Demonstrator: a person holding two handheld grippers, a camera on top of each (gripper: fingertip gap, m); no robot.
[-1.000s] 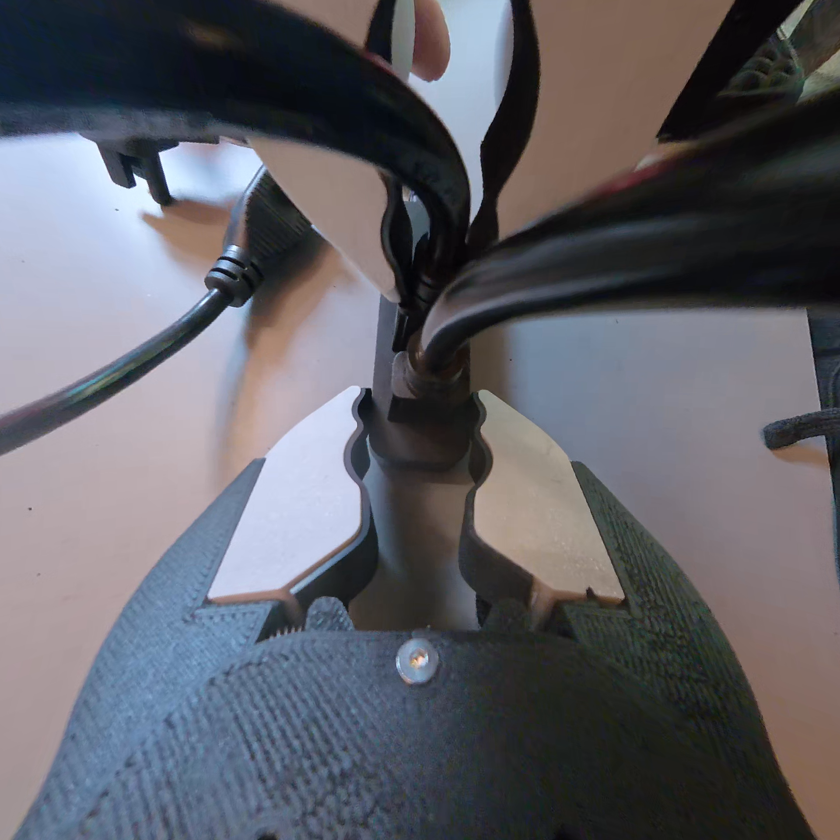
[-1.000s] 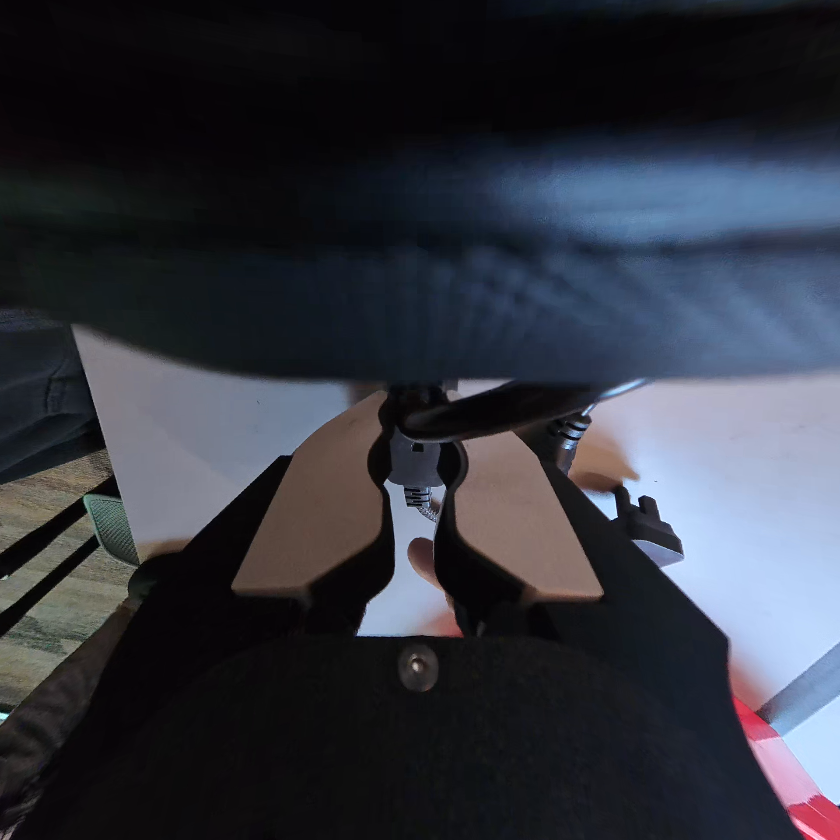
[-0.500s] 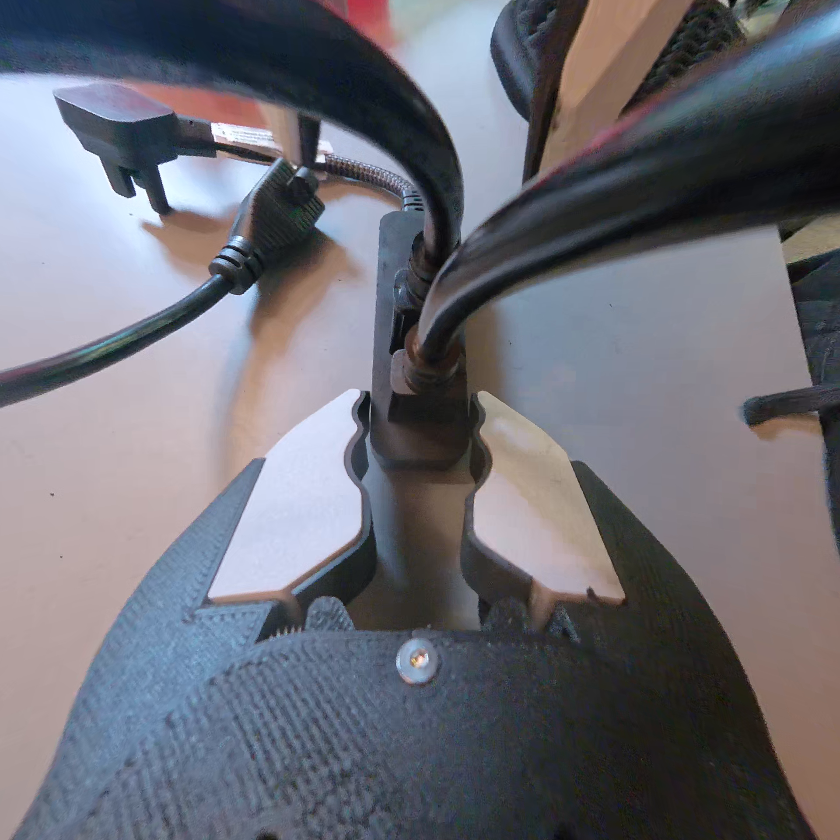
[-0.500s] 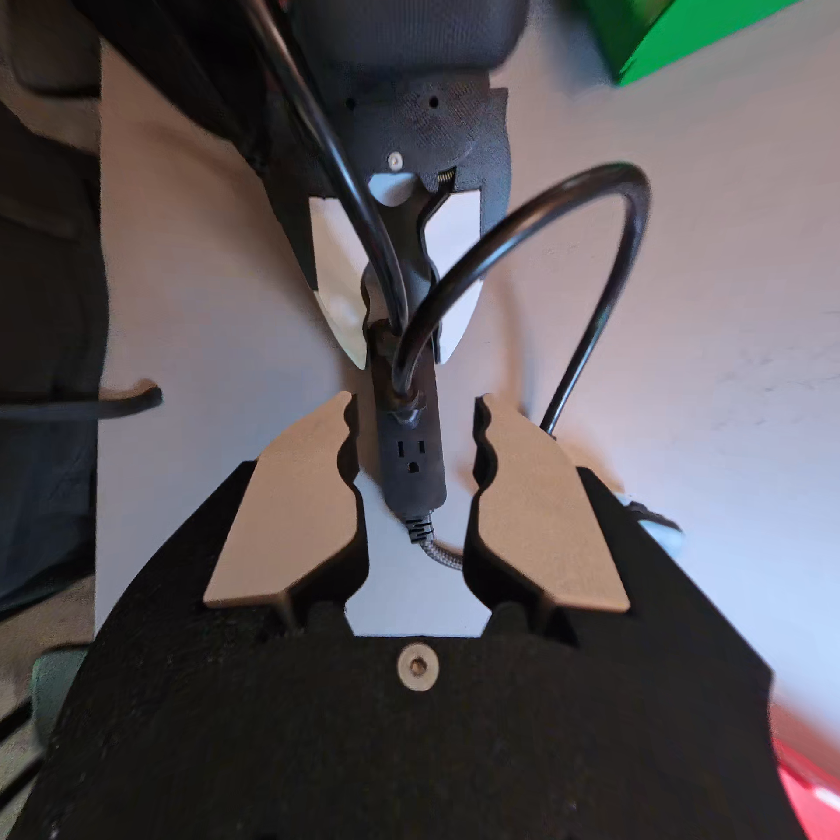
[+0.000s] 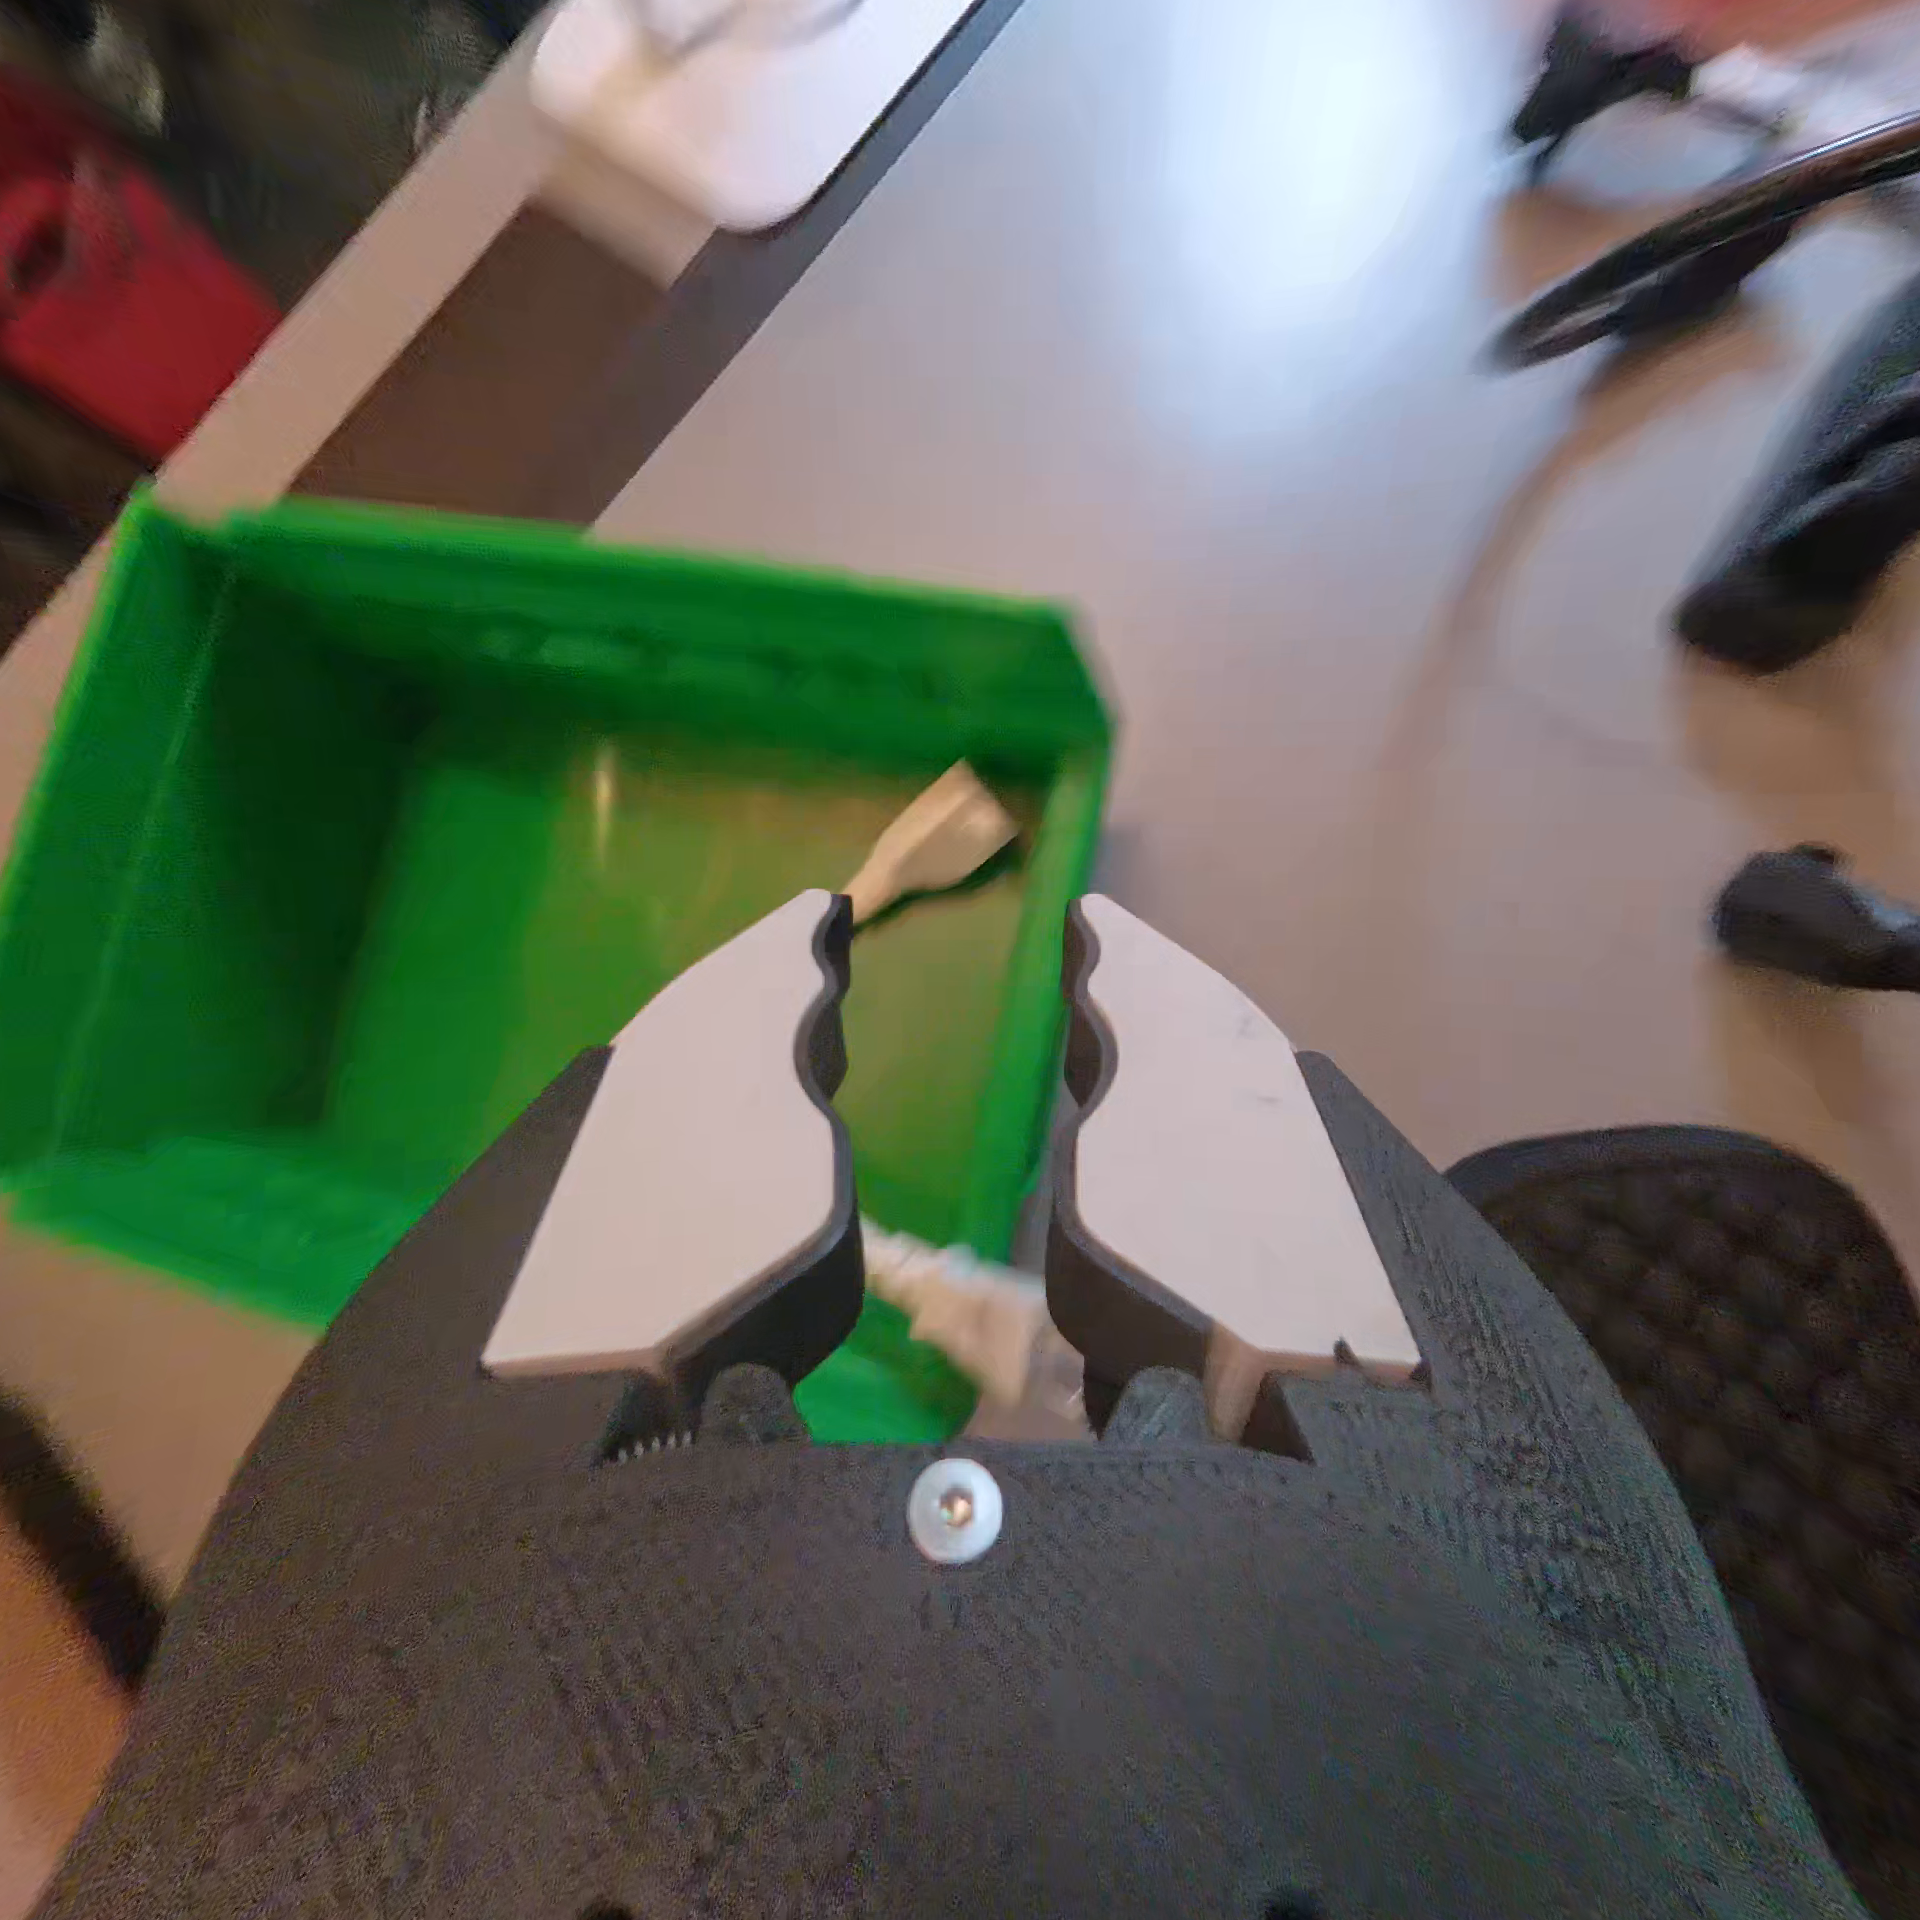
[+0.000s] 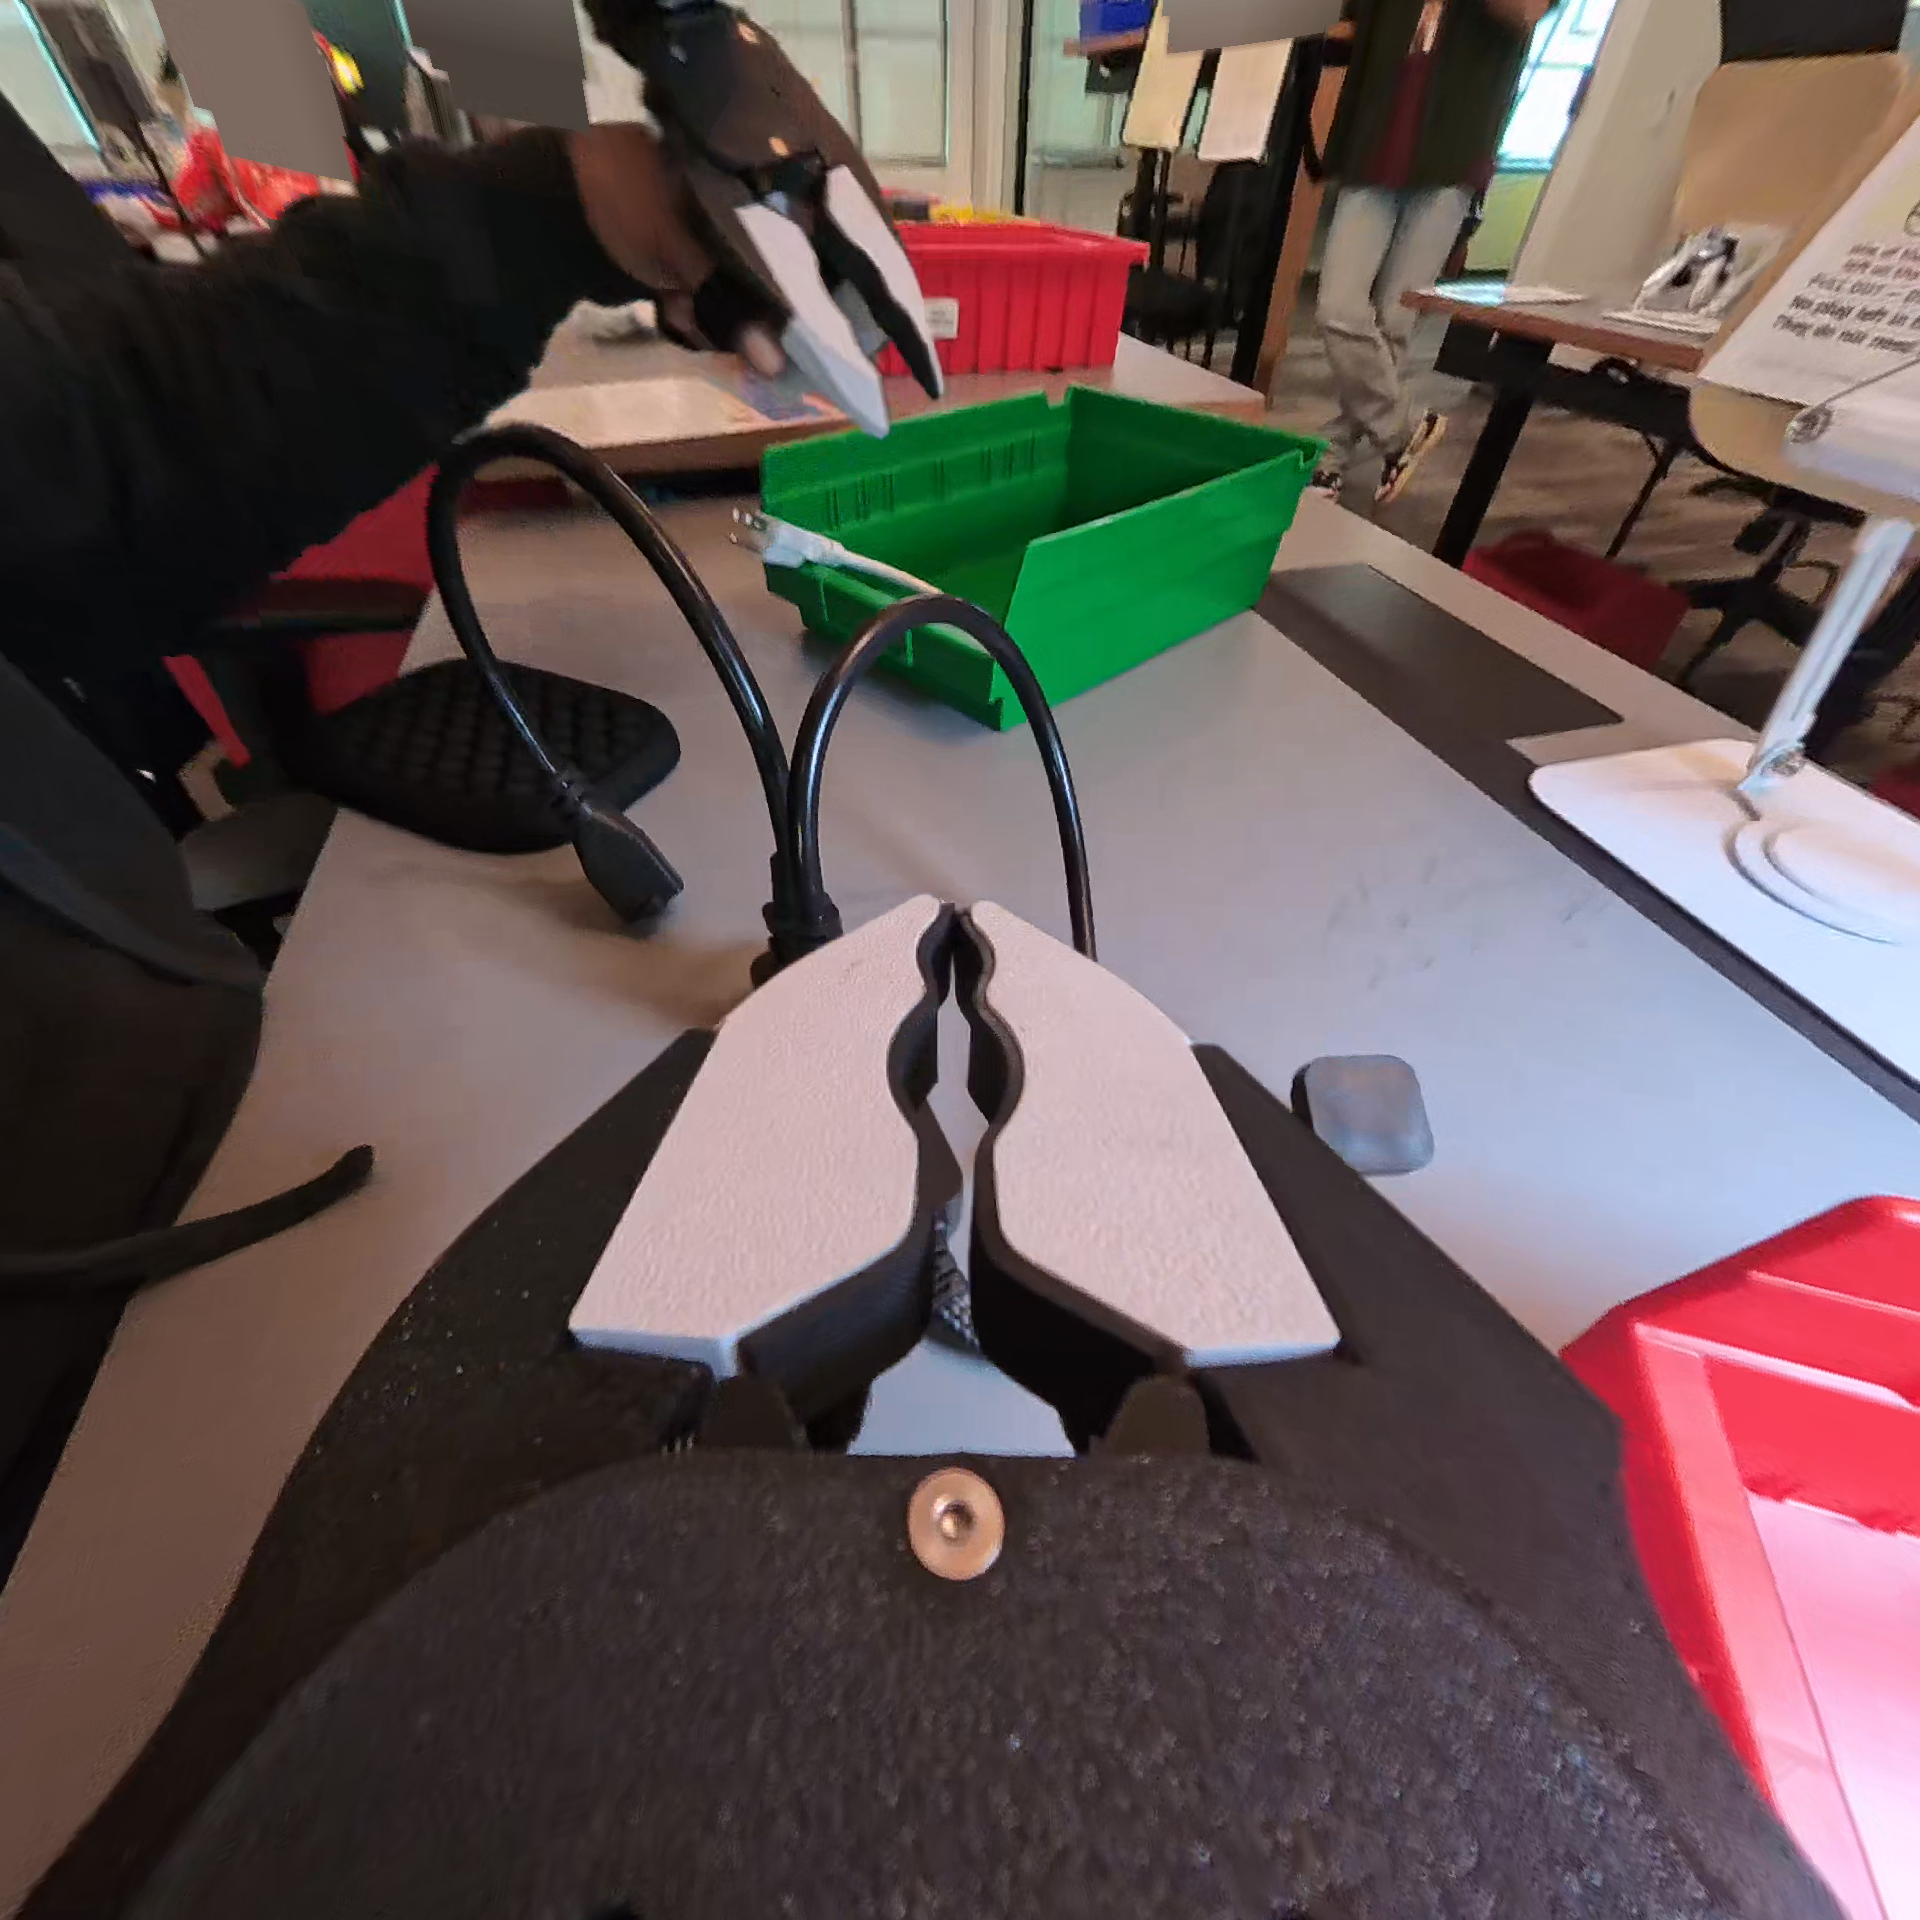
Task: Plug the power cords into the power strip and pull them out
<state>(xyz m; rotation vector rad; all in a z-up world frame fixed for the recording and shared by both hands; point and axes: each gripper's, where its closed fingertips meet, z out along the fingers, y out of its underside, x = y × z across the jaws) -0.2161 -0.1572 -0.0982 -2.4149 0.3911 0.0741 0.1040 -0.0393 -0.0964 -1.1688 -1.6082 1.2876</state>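
the left gripper hangs in the air above the green bin, its jaws parted with nothing between them; inside the bin lies a white plug. the right gripper sits low over the grey table, jaws pressed together and gripping nothing that can be made out. just beyond its tips two black power cords arch up from the power strip, which is almost wholly hidden behind the fingers. a loose black connector rests to the left
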